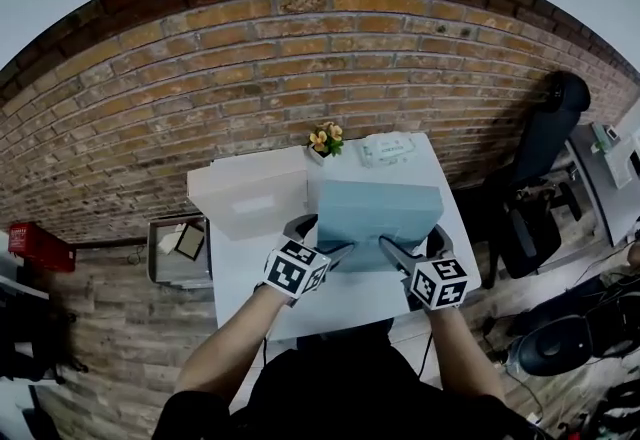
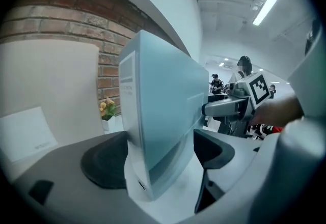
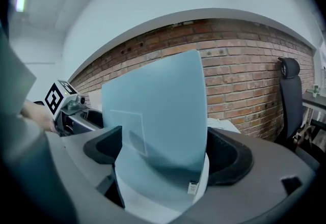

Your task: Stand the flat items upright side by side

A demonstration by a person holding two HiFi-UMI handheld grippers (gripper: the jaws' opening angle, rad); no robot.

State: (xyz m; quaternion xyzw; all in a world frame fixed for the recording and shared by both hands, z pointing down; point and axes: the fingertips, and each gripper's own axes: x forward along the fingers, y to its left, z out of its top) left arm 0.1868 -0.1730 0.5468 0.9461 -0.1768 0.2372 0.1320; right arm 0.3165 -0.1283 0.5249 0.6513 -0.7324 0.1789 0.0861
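Nearest the person, 6 o'clock end of the table (image 1: 330, 306): white top, with both forearms reaching out over it.
Left gripper (image 1: 322, 238): at 7 o'clock of the blue box. Its jaws stand wide and are clamped on the box's lower left corner, which fills the space between the pads.
Right gripper (image 1: 416, 242): at 5 o'clock of the box. Its jaws are just as wide and are closed on the lower right corner, with a pad on either side.
Blue box (image 1: 380, 216): flat and pale blue, at mid-table. It is carried between the two grippers on its long edge, its broad face tipped toward the person. From here I can't tell whether the lower edge touches the table.
White box (image 1: 250, 193): at 10 o'clock of the blue box and just beside it. It stands upright with a pale label on its facing side.
Flowers (image 1: 325, 139): a small white pot of yellow-orange blooms at 12 o'clock, at the far edge behind where the two boxes meet.
White packet (image 1: 388, 149): lying flat at 1 o'clock, at the far end.
Grey tray (image 1: 165, 268): at 9 o'clock, just off the table's left side.
Office chair (image 1: 545, 143): black, at 2 o'clock, well clear of the table.
Brick wall (image 1: 200, 78): runs behind everything.
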